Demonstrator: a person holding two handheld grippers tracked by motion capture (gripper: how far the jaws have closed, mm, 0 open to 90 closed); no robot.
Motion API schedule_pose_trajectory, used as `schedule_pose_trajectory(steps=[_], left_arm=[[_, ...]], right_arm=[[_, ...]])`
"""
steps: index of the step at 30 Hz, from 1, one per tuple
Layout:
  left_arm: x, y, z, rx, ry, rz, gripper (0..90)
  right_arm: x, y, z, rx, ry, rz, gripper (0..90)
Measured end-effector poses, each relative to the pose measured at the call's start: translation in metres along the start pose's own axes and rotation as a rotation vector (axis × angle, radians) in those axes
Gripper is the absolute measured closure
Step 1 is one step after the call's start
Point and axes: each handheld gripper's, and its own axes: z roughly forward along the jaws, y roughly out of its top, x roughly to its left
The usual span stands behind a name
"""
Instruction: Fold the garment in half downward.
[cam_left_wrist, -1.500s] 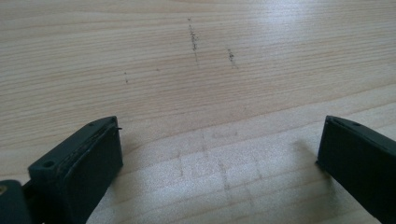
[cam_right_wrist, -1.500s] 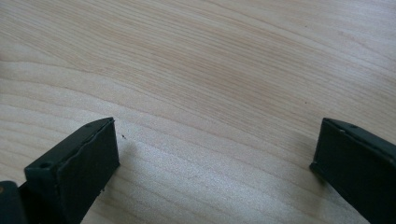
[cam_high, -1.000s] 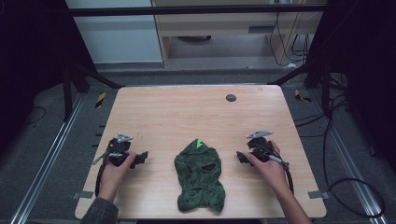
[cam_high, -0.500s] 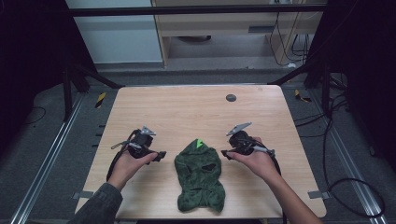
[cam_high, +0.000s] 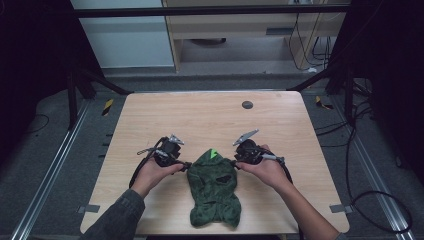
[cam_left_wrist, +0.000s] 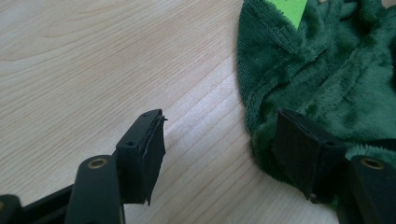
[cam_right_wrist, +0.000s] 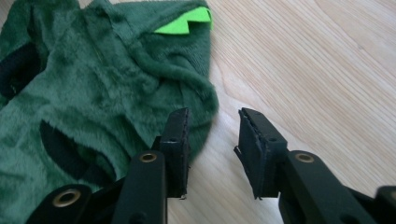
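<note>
A dark green fleece garment with a bright green tag lies flat near the table's front edge. My left gripper is at its left edge, open; in the left gripper view one jaw rests on the fleece and the other on bare wood. My right gripper is at the garment's right edge, open; in the right gripper view one jaw sits over the fleece rim, the other over wood. The bright tag lies just ahead of it.
The light wooden table carries a small dark round disc at the back right. Cables trail on the floor to the right. A metal frame stands around the table.
Both grippers have moved inward from the table's sides to the garment's upper left and right edges. The garment has not moved.
</note>
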Motion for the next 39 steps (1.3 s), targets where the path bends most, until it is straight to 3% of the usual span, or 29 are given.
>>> schedule_pose_trajectory(steps=[7,11,15,21,27,33,39], left_arm=[[-0.003,0.004,0.006,0.007,0.007,0.015,32.6],[-0.001,0.004,0.008,0.001,0.006,0.001,30.4],[0.000,0.005,0.011,0.006,-0.005,0.002,31.0],[0.000,0.004,0.016,0.011,-0.022,-0.013,35.8],[0.001,0.004,0.023,0.023,-0.033,-0.010,40.6],[0.000,0.006,0.027,0.016,-0.037,-0.014,48.7],[-0.006,0.007,0.028,0.021,-0.091,0.013,73.3]], right_arm=[[0.005,0.009,0.015,0.031,0.014,-0.002,54.4],[0.005,0.009,0.023,0.063,0.015,0.001,55.0],[0.007,0.008,0.025,0.077,0.019,-0.018,59.5],[0.012,0.008,0.026,0.079,0.043,-0.035,76.5],[0.012,0.007,0.026,0.077,0.057,-0.027,81.0],[0.012,0.005,0.026,0.063,0.055,-0.020,81.4],[0.015,0.006,0.026,0.062,0.048,-0.026,83.5]])
